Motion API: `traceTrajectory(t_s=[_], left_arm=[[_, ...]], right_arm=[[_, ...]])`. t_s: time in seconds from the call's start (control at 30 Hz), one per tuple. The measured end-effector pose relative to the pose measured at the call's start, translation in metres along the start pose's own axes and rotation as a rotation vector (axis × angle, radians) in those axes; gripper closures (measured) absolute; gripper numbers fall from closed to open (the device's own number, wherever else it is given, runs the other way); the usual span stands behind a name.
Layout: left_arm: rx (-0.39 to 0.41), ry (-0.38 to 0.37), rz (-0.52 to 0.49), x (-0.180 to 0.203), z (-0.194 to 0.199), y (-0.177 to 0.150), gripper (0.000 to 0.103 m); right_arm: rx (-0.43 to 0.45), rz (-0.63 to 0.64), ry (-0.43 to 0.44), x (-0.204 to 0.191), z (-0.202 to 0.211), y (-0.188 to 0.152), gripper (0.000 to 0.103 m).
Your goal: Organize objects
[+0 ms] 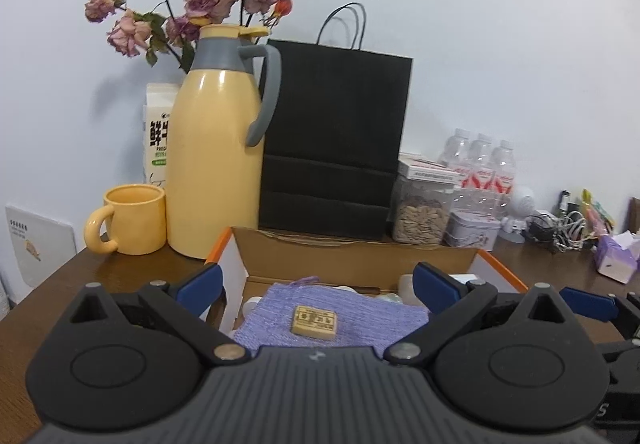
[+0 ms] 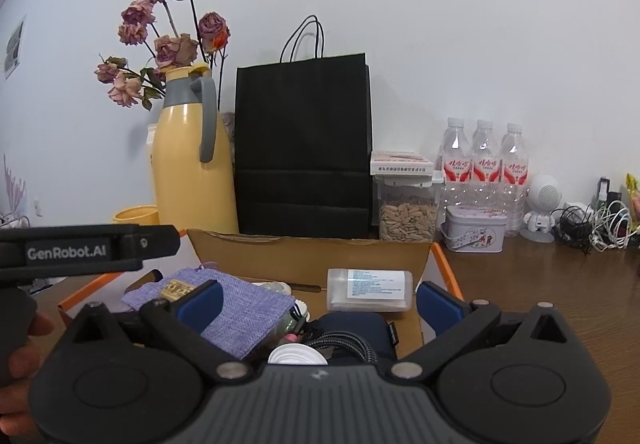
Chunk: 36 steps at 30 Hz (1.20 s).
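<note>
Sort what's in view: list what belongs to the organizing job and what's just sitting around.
Job:
cardboard box
purple cloth pouch
small tan block
clear plastic case
left gripper, jaws open
right gripper, jaws open

Lying about:
yellow jug
yellow mug
black paper bag
water bottles
seed jar

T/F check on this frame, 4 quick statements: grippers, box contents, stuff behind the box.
1. Both grippers are open and empty. True: left gripper and right gripper hold nothing.
2. The small tan block lies on the purple pouch. True.
3. The black paper bag lies flat inside the cardboard box. False: it stands upright behind the box.
4. The yellow mug sits right of the yellow jug. False: it sits left of it.
</note>
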<state>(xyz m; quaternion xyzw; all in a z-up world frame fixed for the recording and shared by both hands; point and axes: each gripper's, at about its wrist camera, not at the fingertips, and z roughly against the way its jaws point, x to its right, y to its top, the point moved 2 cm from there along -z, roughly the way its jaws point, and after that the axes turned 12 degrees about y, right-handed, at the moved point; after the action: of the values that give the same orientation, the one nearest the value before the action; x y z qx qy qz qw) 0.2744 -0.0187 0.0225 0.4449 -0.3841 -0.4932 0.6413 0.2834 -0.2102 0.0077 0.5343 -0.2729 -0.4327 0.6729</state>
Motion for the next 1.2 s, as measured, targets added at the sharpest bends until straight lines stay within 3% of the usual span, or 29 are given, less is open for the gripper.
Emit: traceTrajectory(t_s=[0.37, 0.63, 1.2], left_arm=[[0.031, -0.039, -0.060, -0.015, 0.038, -0.017, 0.000], [-0.010, -0.054, -0.146, -0.024, 0.055, -0.044, 0.000], [-0.067, -0.040, -0.172, -0.036, 0.064, -0.067, 0.000]], right_arm=[[-0.036, 0.034, -0.003, -0.003, 0.033, -0.016, 0.000], [-0.109, 0.047, 0.014, -0.003, 0.053, -0.040, 0.000], [-0.218, 0.037, -0.014, 0.001, 0.057, -0.064, 0.000]])
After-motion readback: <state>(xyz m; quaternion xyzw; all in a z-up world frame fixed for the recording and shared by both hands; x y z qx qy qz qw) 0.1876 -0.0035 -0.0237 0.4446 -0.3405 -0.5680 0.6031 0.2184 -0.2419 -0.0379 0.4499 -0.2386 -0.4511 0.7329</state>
